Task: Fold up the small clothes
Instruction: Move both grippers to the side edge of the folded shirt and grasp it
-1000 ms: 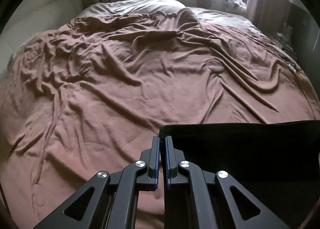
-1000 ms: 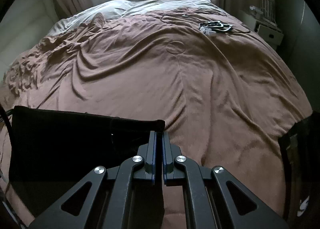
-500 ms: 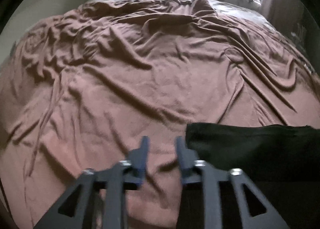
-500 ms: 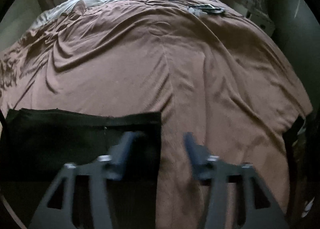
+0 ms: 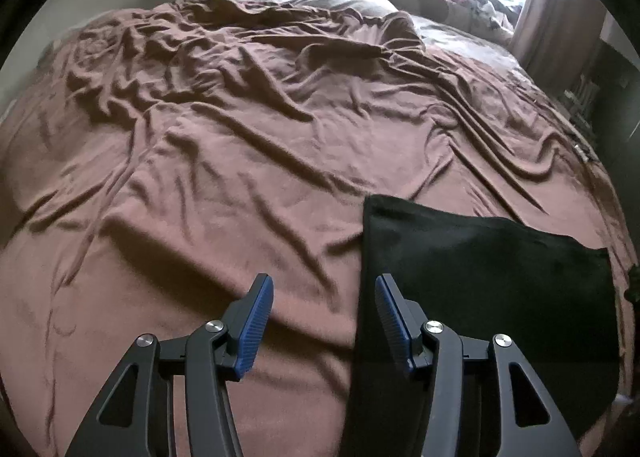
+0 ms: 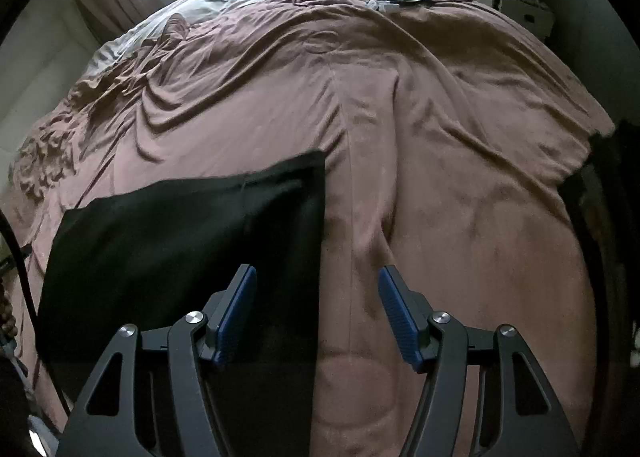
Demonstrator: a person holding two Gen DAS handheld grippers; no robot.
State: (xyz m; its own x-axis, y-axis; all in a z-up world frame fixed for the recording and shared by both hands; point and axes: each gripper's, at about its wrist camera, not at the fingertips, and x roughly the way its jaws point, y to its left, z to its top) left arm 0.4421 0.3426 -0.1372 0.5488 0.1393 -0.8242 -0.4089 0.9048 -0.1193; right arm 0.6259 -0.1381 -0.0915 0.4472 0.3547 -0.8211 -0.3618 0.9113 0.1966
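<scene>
Left tongs (image 5: 323,289) spread wide, right tongs (image 6: 316,281) likewise, both empty above black garment (image 5: 480,265)

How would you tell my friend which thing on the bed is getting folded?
Start with the big bed covered by a wrinkly brown blanket. At its near edge, right in front of the two open grippers, the left gripper and the right gripper, lies a flat black cloth. It is the only dark, smooth, straight-edged piece there; everything around it is brown and rumpled.
</scene>
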